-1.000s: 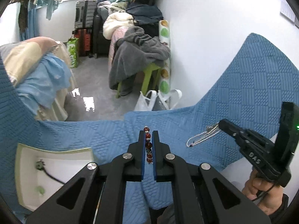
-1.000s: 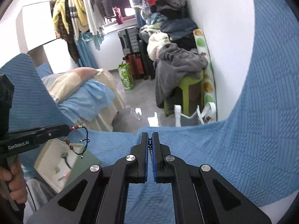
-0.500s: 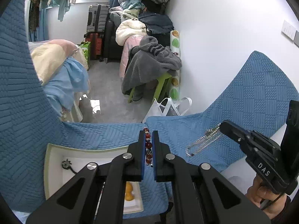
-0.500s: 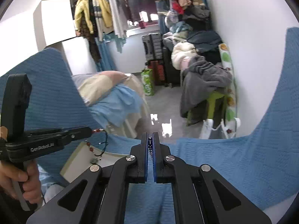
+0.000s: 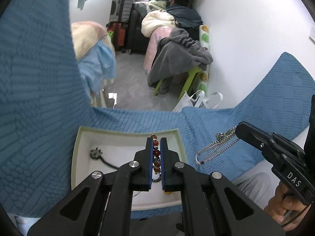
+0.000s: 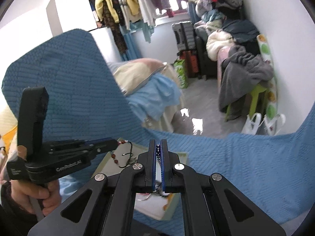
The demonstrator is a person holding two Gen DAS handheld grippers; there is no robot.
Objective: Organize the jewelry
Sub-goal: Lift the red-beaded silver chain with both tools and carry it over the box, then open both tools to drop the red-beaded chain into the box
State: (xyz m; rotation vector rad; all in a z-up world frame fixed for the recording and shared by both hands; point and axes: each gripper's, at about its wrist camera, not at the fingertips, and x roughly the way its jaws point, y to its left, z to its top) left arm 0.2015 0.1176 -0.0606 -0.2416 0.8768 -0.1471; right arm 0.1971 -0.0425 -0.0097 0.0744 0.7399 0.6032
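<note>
Fingers [image 5: 150, 157] pinch bead bracelet [image 5: 156, 154]; pendant [image 5: 95, 153] only left view.

White letters reading "DAS" stand on the black body of the right gripper [image 5: 239, 132], while "GenRobot.AI" runs along the side of the left gripper [image 6: 116, 144]; smaller print near its rear end is too blurred to read.

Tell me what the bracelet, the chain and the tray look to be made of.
Bracelet: glossy reddish-brown beads, maybe glass, resin or stone, with small metal spacers on a dark cord. They shine and look translucent.
Chain: silvery metal, bright glinting fine links.
Tray: probably card or thin board, matte white inside with a pale green rim. The material is unclear.
</note>
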